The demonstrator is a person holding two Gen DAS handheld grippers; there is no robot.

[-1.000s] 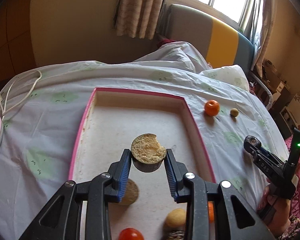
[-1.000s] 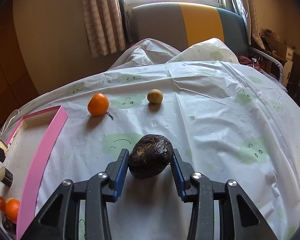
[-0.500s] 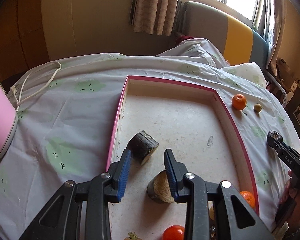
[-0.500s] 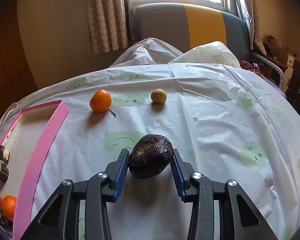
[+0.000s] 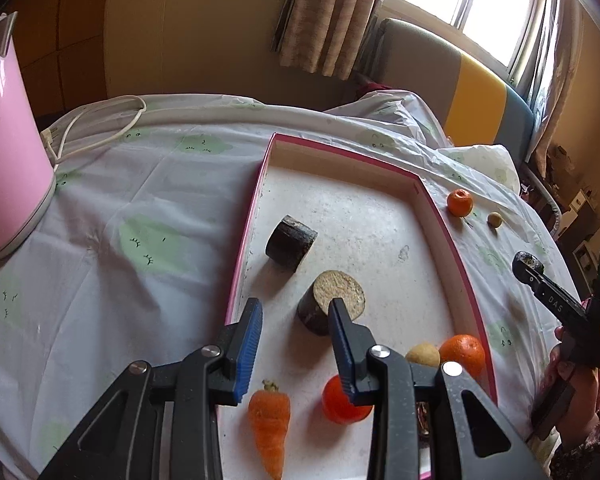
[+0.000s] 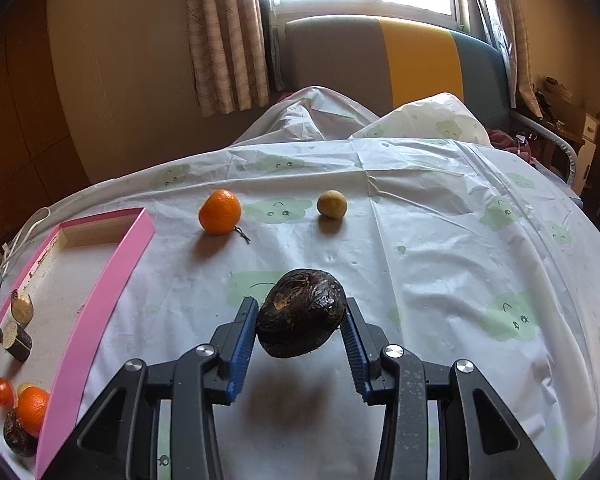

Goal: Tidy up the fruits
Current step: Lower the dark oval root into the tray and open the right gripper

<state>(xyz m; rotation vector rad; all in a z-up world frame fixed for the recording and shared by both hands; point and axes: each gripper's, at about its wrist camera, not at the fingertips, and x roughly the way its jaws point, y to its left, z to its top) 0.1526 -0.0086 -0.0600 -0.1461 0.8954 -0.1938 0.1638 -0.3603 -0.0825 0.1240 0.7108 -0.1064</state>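
Observation:
My left gripper (image 5: 294, 316) is open and empty above the near part of the pink-rimmed tray (image 5: 440, 216). In the tray lie two dark cut chunks (image 5: 291, 242) (image 5: 332, 307), a carrot (image 5: 270, 424), a tomato (image 5: 342, 400), an orange (image 5: 462, 354) and a small yellowish fruit (image 5: 423, 354). My right gripper (image 6: 302, 318) is shut on a dark wrinkled fruit (image 6: 302, 318), held just above the tablecloth. An orange (image 6: 220, 212) and a small yellow-green fruit (image 6: 332, 205) lie on the cloth beyond it. The tray (image 6: 100, 300) is to its left.
A pink kettle (image 5: 8, 140) with a white cord (image 5: 96, 128) stands at the far left. The table has a white plastic cloth (image 6: 440, 260) with green cloud prints. A striped sofa (image 6: 400, 64) and curtains stand behind. The right gripper shows in the left wrist view (image 5: 556, 304).
My left gripper let go of the cut chunk into the tray, opened, and drew back towards me and left. My right gripper stayed shut on the dark fruit, hardly moving.

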